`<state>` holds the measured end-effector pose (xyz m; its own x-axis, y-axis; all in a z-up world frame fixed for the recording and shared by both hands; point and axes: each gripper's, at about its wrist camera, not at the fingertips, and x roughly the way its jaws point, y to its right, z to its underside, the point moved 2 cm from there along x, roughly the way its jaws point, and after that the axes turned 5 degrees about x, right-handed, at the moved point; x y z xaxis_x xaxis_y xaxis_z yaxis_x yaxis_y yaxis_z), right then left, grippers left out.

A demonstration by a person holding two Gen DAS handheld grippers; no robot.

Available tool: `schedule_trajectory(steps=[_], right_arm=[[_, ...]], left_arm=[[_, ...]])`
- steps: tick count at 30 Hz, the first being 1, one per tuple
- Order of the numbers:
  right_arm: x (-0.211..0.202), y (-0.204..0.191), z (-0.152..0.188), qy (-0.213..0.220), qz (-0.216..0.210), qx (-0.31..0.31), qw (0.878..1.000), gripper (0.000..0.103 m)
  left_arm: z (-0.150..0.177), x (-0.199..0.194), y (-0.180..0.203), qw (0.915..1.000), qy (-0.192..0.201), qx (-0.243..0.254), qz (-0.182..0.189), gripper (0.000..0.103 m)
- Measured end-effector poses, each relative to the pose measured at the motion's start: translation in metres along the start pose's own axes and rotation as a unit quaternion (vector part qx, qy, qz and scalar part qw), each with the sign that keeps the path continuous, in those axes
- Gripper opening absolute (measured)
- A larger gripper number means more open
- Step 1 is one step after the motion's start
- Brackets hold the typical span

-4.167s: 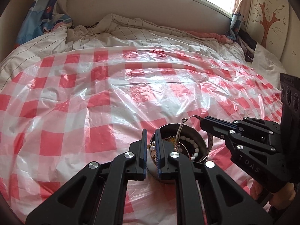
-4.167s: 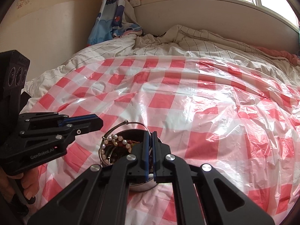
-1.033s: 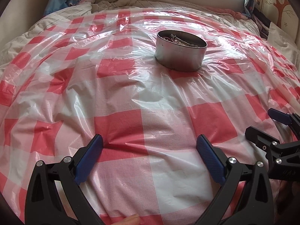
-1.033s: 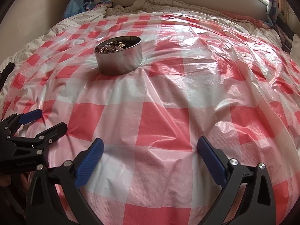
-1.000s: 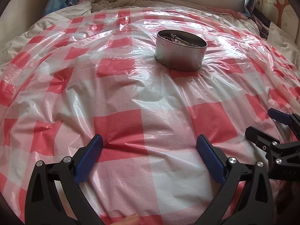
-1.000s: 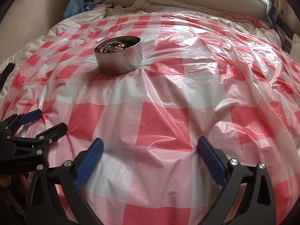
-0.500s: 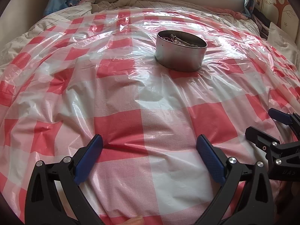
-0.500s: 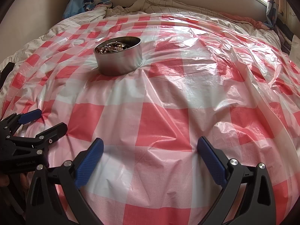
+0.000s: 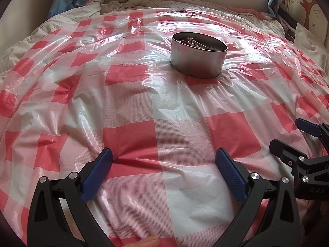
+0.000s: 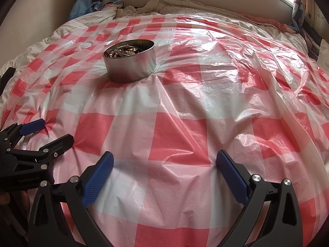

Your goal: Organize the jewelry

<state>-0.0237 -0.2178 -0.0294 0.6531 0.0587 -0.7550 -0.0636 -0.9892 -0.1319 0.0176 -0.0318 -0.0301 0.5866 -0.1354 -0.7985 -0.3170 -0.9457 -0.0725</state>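
Right wrist view showed "GenRobot.AI" printed on our left gripper (image 10: 46, 130); both it and our right gripper (image 10: 164, 162) stood wide apart, holding nothing. We counted one round metal tin (image 10: 129, 61), heaped with pearl beads and bangles (image 10: 121, 52), resting on the red-checked plastic sheet (image 10: 185, 107) over the bed, well ahead of both grippers

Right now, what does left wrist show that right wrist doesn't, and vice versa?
Only left wrist: the right gripper from the side, open; a tree decal on the wall; a fingertip at the bottom edge.
Only right wrist: the left gripper from the side, open, and a clearer look into the tin at its pearl beads.
Both: the tin standing on the red-checked plastic sheet, jewelry inside, both grippers well short of it, holding nothing.
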Motion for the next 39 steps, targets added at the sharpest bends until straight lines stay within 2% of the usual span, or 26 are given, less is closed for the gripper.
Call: schedule_trajectory(steps=[10, 39], right_arm=[[0.0001, -0.0003, -0.0002, 0.000, 0.000, 0.000, 1.000, 0.096], [0.0001, -0.0013, -0.0004, -0.001, 0.001, -0.001, 1.000, 0.096]], left_arm=[[0.0010, 0.0005, 0.0009, 1.0000, 0.003, -0.004, -0.008, 0.096], [0.0022, 0.0020, 0.0006, 1.0000, 0.004, -0.008, -0.001, 0.096]])
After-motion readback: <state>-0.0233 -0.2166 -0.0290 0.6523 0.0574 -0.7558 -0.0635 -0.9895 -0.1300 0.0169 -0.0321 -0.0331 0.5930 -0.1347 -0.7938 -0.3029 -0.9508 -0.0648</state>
